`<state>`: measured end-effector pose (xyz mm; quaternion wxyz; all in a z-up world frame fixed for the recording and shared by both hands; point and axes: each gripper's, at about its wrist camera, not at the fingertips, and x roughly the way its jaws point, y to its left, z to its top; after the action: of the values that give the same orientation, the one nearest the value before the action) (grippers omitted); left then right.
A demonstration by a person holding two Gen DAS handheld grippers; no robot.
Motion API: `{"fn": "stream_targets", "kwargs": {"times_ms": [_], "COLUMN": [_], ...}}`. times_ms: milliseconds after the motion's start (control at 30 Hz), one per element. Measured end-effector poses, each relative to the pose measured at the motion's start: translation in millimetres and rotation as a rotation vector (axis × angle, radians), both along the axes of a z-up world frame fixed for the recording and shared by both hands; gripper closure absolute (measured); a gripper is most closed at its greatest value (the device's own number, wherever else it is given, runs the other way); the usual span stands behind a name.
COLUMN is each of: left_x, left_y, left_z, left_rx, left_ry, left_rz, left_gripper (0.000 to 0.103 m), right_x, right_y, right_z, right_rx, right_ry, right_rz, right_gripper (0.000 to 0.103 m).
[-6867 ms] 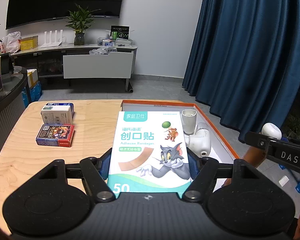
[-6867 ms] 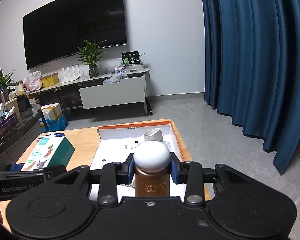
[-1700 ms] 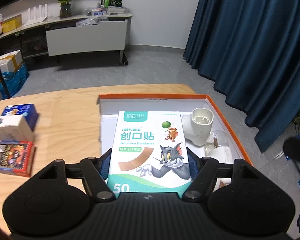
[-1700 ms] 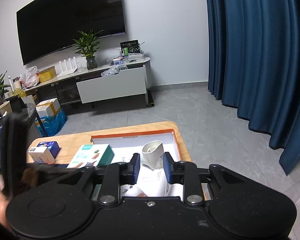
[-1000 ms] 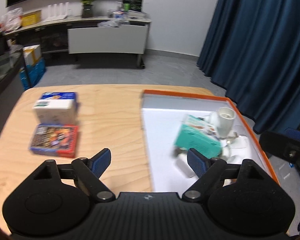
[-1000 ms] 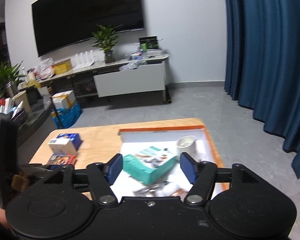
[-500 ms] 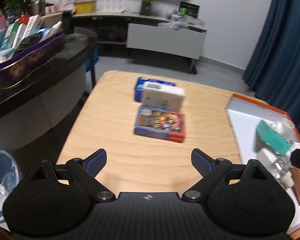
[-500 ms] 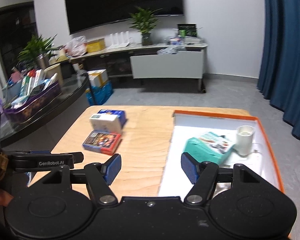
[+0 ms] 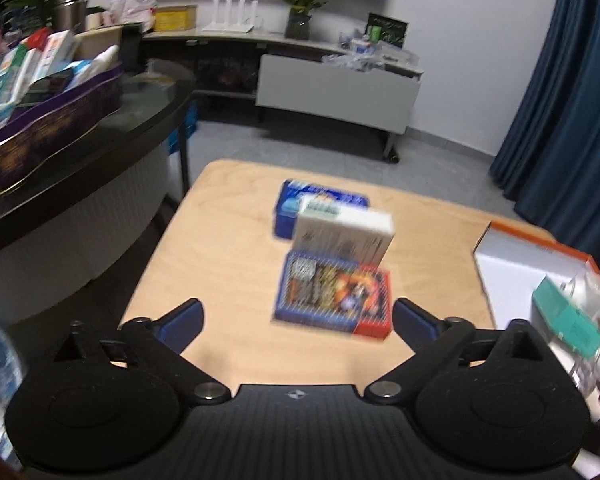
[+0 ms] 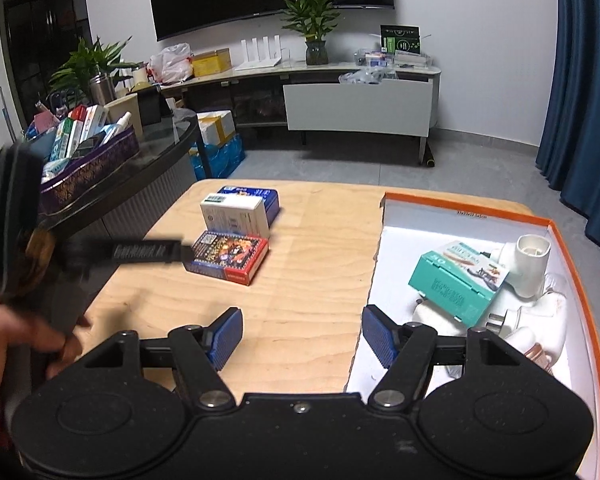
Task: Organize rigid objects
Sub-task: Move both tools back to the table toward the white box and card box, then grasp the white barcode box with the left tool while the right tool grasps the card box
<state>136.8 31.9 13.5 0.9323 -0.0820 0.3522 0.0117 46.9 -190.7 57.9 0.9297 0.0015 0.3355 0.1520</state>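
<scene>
- Left tongs [image 9: 296, 316] are spread wide and hold nothing, above the wooden worktop [image 9: 228, 240], facing the red-and-blue card box [image 9: 334, 300].
- Just behind that box stands a white box [image 9: 342, 232], with a blue box [image 9: 320, 200] behind it.
- Right tongs [image 10: 302, 334] are spread and hold nothing, over the worktop's near edge beside the orange-rimmed tray [image 10: 576, 276].
- In the tray, the teal bandage box [image 10: 456, 280] lies tilted against white plastic parts [image 10: 530, 264].
</scene>
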Motion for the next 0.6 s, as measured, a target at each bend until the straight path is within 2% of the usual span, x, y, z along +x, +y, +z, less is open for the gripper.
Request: {"fn": "stream_targets", "kwargs": {"times_ms": [133, 300, 567, 600], "left_x": [25, 58, 77, 77], "left_y": [-14, -23, -29, -28], "left_z": [-4, -18, -31, -31], "left_rx": [0.045, 0.077, 0.124, 0.115], "left_ry": [-0.019, 0.009, -0.011, -0.024], "left_rz": [-0.027, -0.024, -0.026, -0.029], "left_gripper": [0.0, 0.0, 0.0, 0.007], "right_x": [2, 7, 17, 18], "right_y": [2, 10, 22, 23], "right_z": [-4, -13, -24, -25], "right_rx": [-0.003, -0.001, -0.004, -0.005], "right_ry": [0.012, 0.038, 0.066, 0.068], "right_rz": [0.007, 0.032, 0.049, 0.05], "right_gripper": [0.024, 0.024, 0.024, 0.024]}}
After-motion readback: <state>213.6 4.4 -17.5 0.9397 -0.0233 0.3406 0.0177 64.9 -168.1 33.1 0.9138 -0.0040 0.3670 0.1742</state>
